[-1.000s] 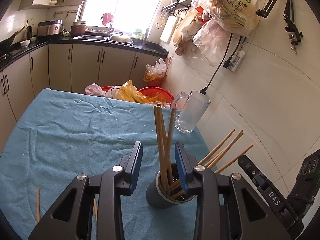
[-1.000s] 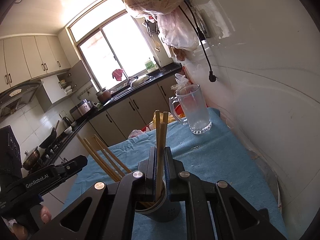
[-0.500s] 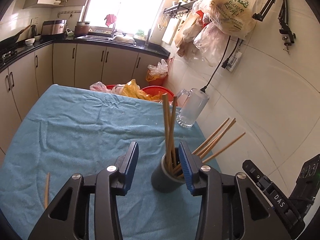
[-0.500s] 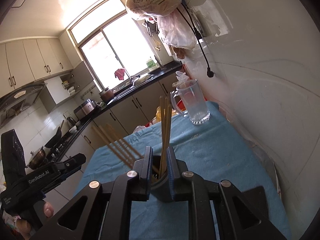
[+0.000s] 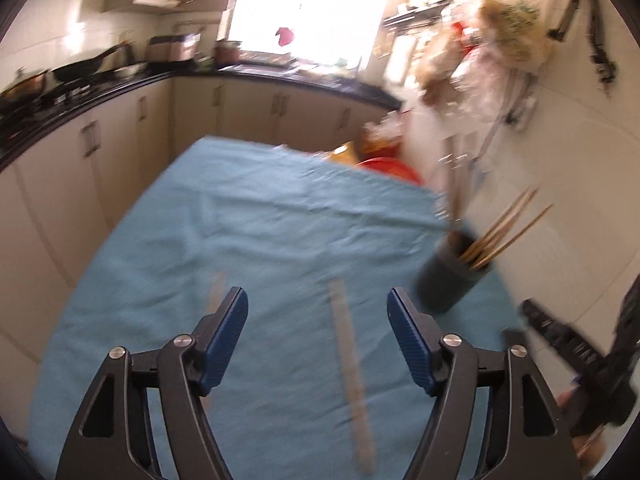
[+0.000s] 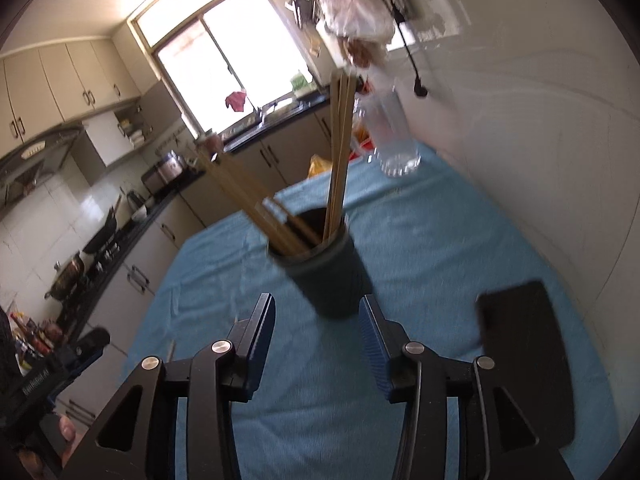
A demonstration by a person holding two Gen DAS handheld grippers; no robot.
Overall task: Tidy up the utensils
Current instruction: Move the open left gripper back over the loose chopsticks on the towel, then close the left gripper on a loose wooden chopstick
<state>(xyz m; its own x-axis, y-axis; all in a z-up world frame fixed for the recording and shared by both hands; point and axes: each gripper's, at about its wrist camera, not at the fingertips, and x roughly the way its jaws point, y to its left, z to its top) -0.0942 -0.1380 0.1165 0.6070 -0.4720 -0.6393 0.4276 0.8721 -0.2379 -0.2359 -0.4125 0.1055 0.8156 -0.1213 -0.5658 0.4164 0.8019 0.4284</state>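
Left wrist view: my left hand-held gripper, empty, jaws opening wide, straddles a loose chopstick lying lengthwise, left of the holder.

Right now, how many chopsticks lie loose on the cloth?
2 chopsticks, blurred: one on the cloth between the left gripper's opening jaws, one past its left finger. Others may be hidden.

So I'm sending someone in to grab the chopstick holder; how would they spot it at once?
Find the table under the blue cloth beside the white tiled wall. The chopstick holder stands on it, nearer than the clear glass mug. It is the only dark, round cup there, with wooden chopsticks sticking out of its top.
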